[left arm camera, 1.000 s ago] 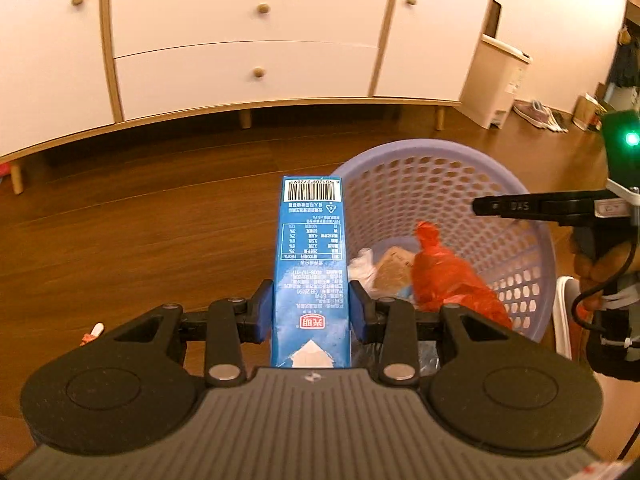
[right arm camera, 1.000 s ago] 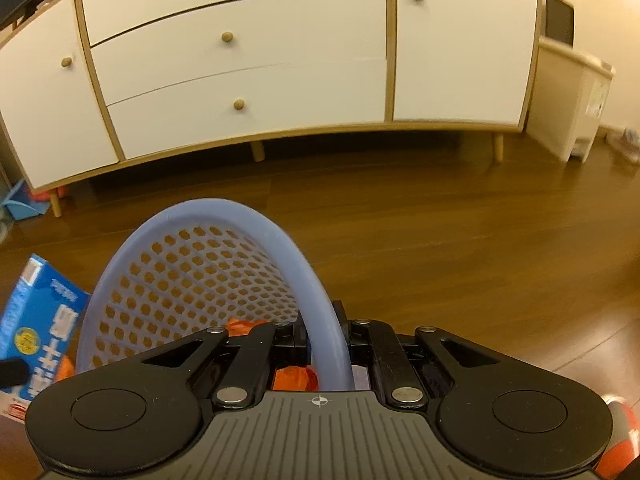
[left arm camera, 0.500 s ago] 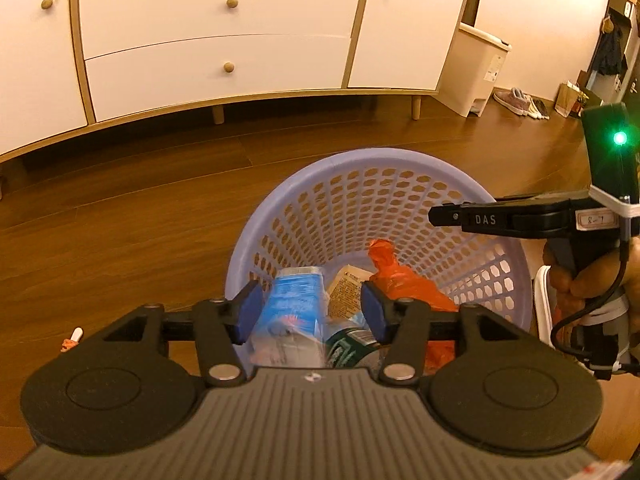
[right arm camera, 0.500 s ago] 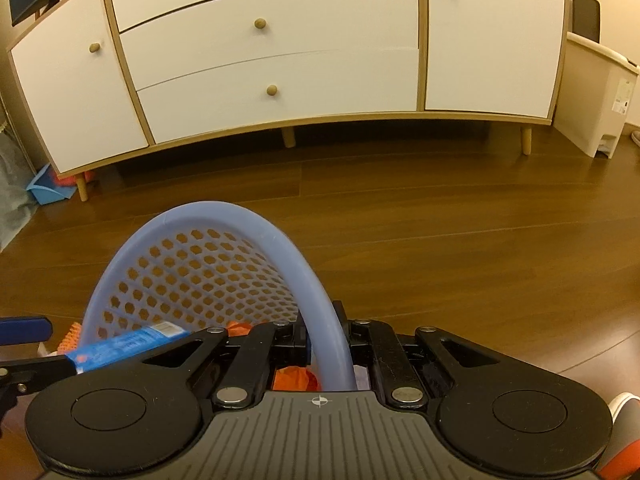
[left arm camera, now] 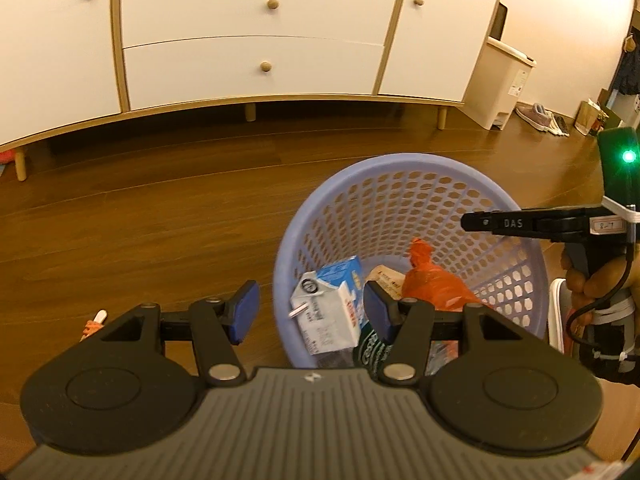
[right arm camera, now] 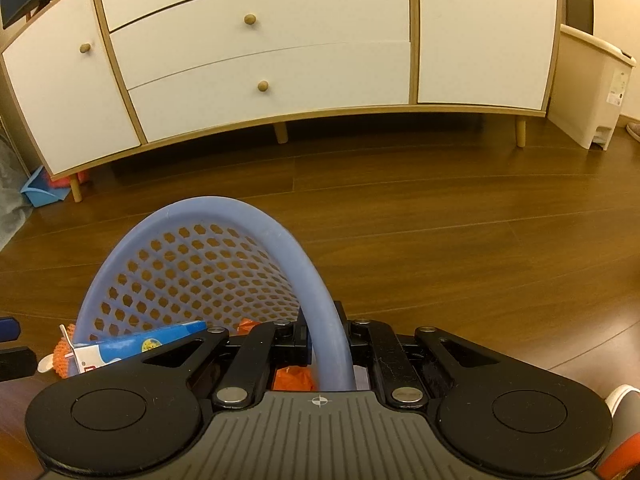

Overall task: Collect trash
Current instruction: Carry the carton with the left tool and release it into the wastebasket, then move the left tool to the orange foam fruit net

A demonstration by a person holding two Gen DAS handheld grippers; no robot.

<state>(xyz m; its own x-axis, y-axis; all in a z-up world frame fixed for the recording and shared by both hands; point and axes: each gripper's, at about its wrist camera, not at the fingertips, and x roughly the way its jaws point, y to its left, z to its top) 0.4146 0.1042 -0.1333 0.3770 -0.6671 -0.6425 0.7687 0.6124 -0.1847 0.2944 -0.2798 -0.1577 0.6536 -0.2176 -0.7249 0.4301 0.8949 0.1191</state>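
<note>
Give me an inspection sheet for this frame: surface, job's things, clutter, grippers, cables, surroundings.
Surface: wooden floor.
Job's things: lilac basket holds a blue milk carton, an orange bag and other wrappers.
Clutter: small orange-and-white scrap on the floor left of the basket.
Grippers: left gripper open, empty; right gripper shut on the basket rim.
Cables: black cable by the hand holding the right gripper.
Surroundings: white sideboard, white pedal bin, shoes.

One basket (left arm camera: 404, 168), one milk carton (left arm camera: 332, 312), one orange bag (left arm camera: 432, 280), two grippers (left arm camera: 308, 312)
</note>
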